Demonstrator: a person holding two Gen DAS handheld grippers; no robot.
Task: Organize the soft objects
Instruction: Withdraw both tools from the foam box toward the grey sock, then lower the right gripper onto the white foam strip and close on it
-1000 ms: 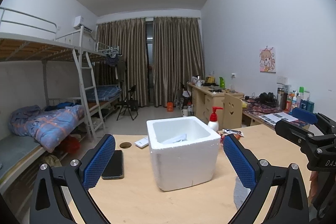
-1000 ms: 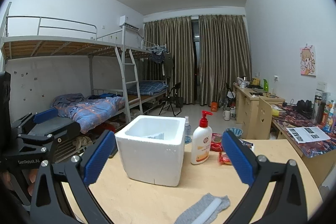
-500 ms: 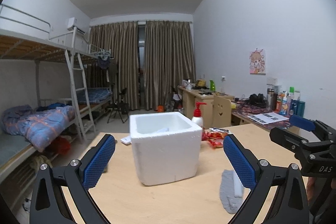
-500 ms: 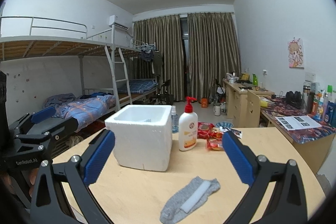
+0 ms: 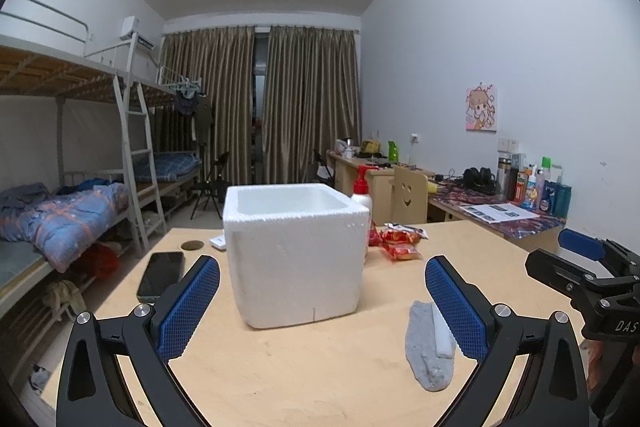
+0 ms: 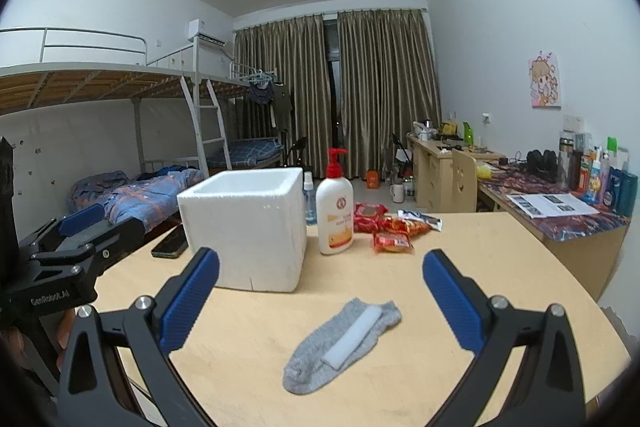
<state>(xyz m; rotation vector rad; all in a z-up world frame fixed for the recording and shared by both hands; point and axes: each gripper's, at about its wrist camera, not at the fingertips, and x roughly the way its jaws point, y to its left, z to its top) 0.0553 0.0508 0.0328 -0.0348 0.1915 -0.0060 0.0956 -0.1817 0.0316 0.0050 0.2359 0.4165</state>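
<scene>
While the grey sock [image 6: 340,345] lies flat on the wooden table [image 6: 500,267], toe toward the near edge and a white strip [image 6: 354,338] resting loose along its top, nothing holds it: the right gripper [image 6: 320,303] hovers above it with jaws spread wide and empty, and the left gripper [image 5: 322,301] is equally wide and empty, facing the white foam box [image 5: 294,251], the likely place for the sock. A pinch taken on the strip alone would probably lift only the strip, or tip it off sideways, so the close should gather cloth on both sides. Thin, limp fabric could also slip from a shallow pinch or trail over the box rim when let go. The box looks light, and a knock from either gripper might slide it toward the phone [image 5: 162,275] on its left or the lotion bottle [image 6: 335,213] just beside its right wall. Red snack packets [image 6: 394,233] lie further back, well clear. Bare table surrounds the sock on every side, though the toe is near the front edge, so a push that way might send it off
</scene>
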